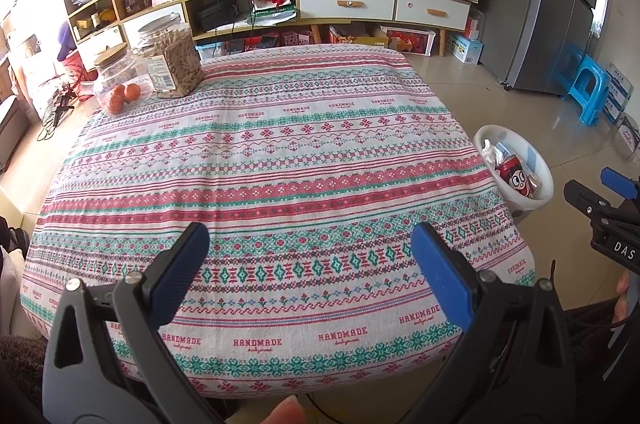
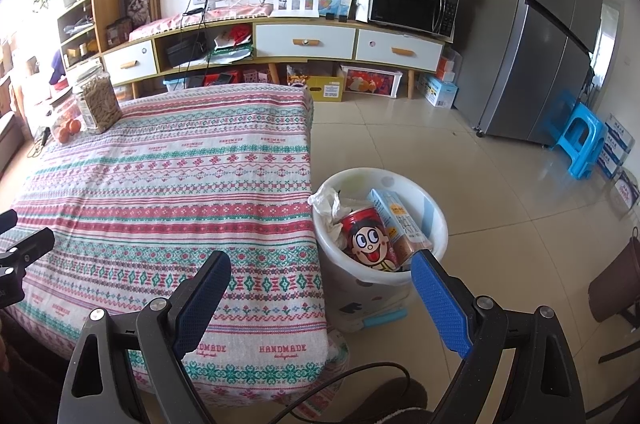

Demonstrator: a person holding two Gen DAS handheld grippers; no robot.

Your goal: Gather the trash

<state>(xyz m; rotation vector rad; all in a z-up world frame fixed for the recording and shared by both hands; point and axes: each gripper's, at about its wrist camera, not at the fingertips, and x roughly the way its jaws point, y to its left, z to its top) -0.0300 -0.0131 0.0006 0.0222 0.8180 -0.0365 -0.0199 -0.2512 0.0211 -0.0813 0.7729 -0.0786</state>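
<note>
Both grippers hover over the near edge of the table (image 1: 280,160), jaws spread wide with nothing between them: the left gripper (image 1: 308,276) above the cloth's near middle, the right gripper (image 2: 320,296) out past the near right corner. The trash sits in the white bin (image 2: 436,220) on the floor beside the table's right edge: a red can (image 2: 370,240), a carton (image 2: 394,220) leaning upright, crumpled tissue (image 2: 330,202). I judge the right hand nearer. Only its view shows the bin's contents clearly; the left view shows the far-left jars (image 1: 176,64).
</note>
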